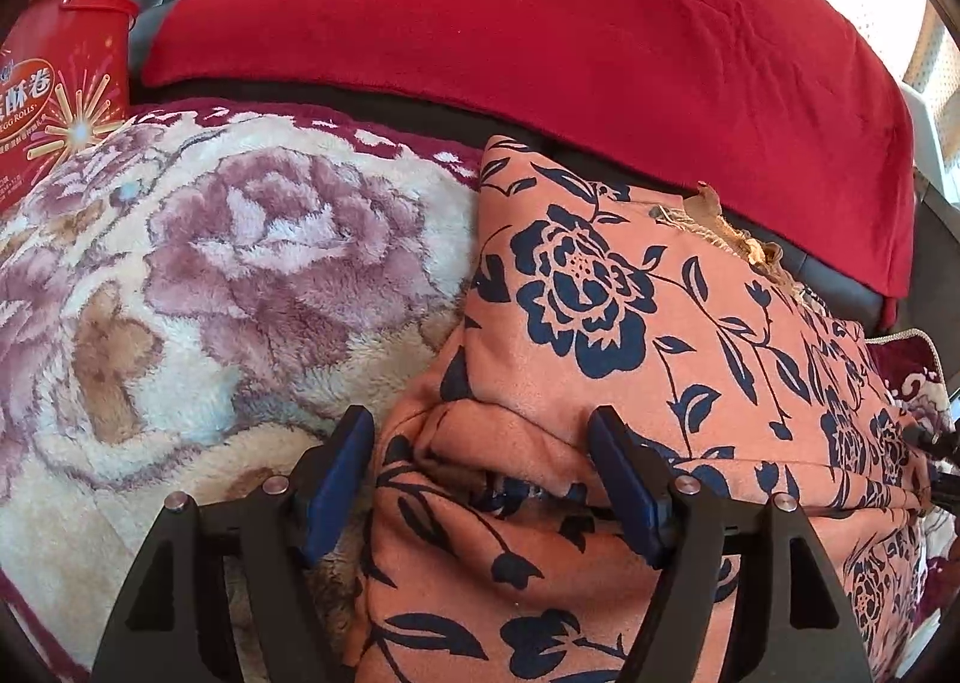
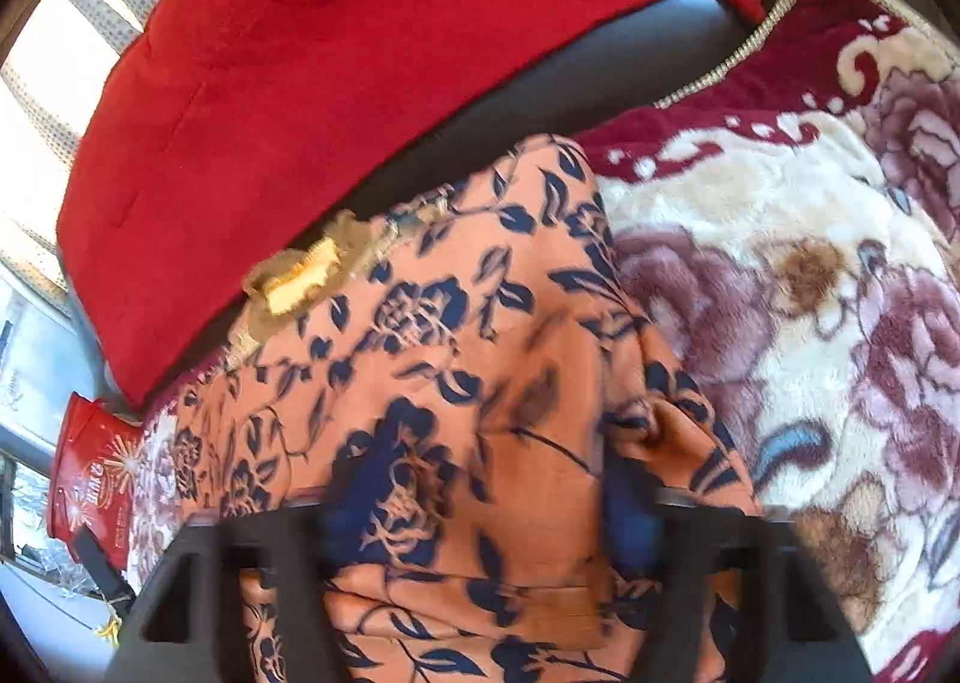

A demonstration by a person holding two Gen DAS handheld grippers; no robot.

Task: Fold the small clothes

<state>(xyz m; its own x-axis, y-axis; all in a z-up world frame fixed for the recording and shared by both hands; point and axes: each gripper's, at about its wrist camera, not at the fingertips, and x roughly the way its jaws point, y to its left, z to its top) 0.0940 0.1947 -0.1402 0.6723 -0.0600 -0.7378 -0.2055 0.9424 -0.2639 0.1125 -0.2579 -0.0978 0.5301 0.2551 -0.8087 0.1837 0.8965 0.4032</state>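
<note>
Claws over an orange cotton garment printed with navy flowers (image 1: 600,287), which lies on a plush cream blanket with mauve roses (image 1: 228,263).
Left claw (image 1: 480,479) stands released, its blue pads either side of a bunched fold. Right claw (image 2: 474,539) is blurred with cloth between its pads; grip unclear. At twelve o'clock lies a red fleece cushion (image 1: 540,23), at ten a red egg-roll tin (image 1: 54,101).

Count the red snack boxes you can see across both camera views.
1. The same red egg-roll box stands at the far left edge of the fleecy floral blanket in the left wrist view, and shows low on the left in the right wrist view. Others may be hidden.
</note>
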